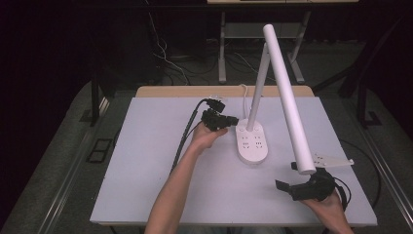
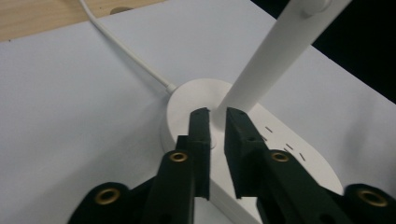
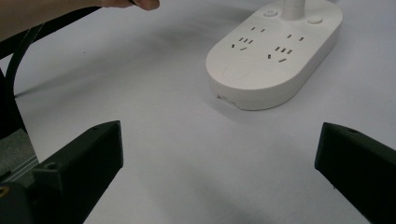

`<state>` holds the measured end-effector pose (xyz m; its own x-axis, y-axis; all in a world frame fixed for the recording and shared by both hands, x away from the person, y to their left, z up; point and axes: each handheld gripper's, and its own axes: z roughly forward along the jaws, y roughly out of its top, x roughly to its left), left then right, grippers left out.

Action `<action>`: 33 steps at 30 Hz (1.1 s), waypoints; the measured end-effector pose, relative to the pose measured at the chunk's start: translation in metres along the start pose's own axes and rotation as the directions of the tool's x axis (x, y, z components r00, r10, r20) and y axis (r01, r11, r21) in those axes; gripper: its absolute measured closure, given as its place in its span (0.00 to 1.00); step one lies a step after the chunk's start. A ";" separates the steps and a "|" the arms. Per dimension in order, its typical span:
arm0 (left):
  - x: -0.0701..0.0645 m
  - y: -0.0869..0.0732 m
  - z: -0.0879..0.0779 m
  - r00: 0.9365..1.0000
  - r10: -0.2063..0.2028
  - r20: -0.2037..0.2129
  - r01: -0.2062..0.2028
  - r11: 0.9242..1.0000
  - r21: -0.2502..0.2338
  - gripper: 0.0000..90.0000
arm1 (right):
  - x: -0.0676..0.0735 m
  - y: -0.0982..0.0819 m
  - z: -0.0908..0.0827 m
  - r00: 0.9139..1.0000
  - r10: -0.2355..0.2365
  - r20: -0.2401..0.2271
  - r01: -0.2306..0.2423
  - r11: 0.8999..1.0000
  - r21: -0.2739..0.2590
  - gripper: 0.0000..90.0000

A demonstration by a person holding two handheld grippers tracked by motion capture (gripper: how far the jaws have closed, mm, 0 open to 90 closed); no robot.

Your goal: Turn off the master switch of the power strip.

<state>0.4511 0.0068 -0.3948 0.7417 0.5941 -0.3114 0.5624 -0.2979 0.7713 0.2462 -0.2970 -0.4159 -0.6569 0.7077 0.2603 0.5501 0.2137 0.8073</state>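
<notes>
While the left gripper (image 2: 212, 114) is hovering with its jaws only narrowly parted and nothing pinched between them, its tips are sitting right over the rear end of the lamp base (image 2: 261, 154), beside the foot of the stem (image 2: 273, 56). A small round button (image 2: 213, 143) is lying in the gap directly beneath the tips, so the next move probably turns on a short drop straight down onto it.

Seen from the high view, the left gripper (image 1: 233, 120) is pointing across the table (image 1: 146, 161) toward the lamp base (image 1: 252, 142), which is lying with its long axis running away from the person, sockets on the near half. The left hand (image 1: 207, 137) is reaching forward with the forearm stretched along the table, and it is by far the nearer one to the button.

Farther out, the right gripper (image 1: 287, 187) is resting low at the near right corner with its jaws spread wide and empty, well apart from the base. The long white lamp head (image 1: 288, 97) is slanting down toward it.
</notes>
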 end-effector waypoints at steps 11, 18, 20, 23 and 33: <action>-0.001 0.000 -0.031 0.999 0.025 0.022 -0.025 1.000 -0.004 0.31 | 0.000 0.000 0.000 1.000 -0.003 0.003 0.003 1.000 -0.002 0.00; 0.002 -0.007 -0.055 0.992 0.030 0.121 -0.027 0.999 -0.025 0.01 | 0.000 0.000 0.000 1.000 -0.002 0.003 0.002 1.000 -0.002 0.00; 0.003 -0.010 -0.062 0.994 0.029 0.110 -0.025 0.999 -0.040 0.00 | 0.001 0.000 0.000 1.000 -0.003 0.003 0.003 1.000 -0.005 0.00; 0.005 -0.014 -0.074 0.997 0.023 0.079 -0.019 0.999 -0.049 0.00 | 0.001 0.000 0.000 1.000 -0.004 0.003 0.004 1.000 -0.005 0.00; 0.007 -0.032 -0.116 0.999 0.038 0.018 -0.036 0.996 -0.082 0.00 | 0.001 0.000 0.000 1.000 -0.009 0.003 0.009 1.000 -0.002 0.00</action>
<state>0.3961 0.1076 -0.3573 0.7689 0.5691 -0.2915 0.5030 -0.2569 0.8252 0.2460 -0.2960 -0.4158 -0.6599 0.7079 0.2518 0.5432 0.2181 0.8108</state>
